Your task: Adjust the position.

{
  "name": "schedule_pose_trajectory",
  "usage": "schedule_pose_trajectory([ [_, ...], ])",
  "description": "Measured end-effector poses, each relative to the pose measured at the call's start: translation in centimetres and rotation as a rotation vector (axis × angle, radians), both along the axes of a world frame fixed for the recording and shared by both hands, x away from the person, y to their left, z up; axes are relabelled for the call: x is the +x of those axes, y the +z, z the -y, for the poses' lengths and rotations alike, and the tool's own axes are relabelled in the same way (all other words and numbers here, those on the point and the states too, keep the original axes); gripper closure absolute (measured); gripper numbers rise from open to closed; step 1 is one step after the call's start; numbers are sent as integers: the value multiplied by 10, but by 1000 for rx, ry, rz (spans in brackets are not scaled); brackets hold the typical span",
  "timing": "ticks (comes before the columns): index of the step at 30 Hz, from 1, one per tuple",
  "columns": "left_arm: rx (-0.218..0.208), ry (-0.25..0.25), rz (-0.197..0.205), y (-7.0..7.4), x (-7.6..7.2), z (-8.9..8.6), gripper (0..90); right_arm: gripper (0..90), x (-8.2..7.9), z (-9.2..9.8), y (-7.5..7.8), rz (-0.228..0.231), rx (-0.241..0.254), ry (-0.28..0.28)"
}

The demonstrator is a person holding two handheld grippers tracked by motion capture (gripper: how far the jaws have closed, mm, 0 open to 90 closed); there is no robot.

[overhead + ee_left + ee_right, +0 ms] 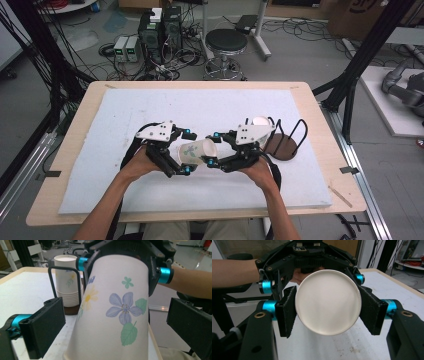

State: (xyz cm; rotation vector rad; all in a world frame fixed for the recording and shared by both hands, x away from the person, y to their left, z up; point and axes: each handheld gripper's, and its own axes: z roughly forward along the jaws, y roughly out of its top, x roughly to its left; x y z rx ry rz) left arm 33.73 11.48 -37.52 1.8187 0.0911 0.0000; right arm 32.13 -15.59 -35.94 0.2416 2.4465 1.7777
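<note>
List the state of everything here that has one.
paper cup: on its side, lifted, clamped at its narrow end
right gripper: shut on the paper cup
left gripper: open, jaws either side of the cup
cup stack: upright, nested, in the holder
holder: standing on the table

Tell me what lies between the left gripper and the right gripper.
A flowered paper cup on its side, seen in the high view; the right gripper grips it, facing the left gripper.

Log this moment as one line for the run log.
left gripper: open, jaws astride paper cup | right gripper: shut on its base end | cup stack: in wire holder
</note>
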Motion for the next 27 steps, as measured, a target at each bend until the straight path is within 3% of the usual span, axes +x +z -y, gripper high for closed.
schedule_pose_trajectory([
  [10, 25, -6, -15, -11, 0, 6, 21, 371, -1, -1, 1, 5, 11, 20],
  [13, 30, -24, -10, -11, 0, 5, 85, 371, -2, -2, 1, 0, 9, 26],
  [22, 34, -24, -19, -15, 0, 4, 99, 371, -3, -2, 1, -2, 15, 39],
  [27, 34, -51, -19, -16, 1, 0, 176, 371, -3, -2, 1, 5, 19, 44],
])
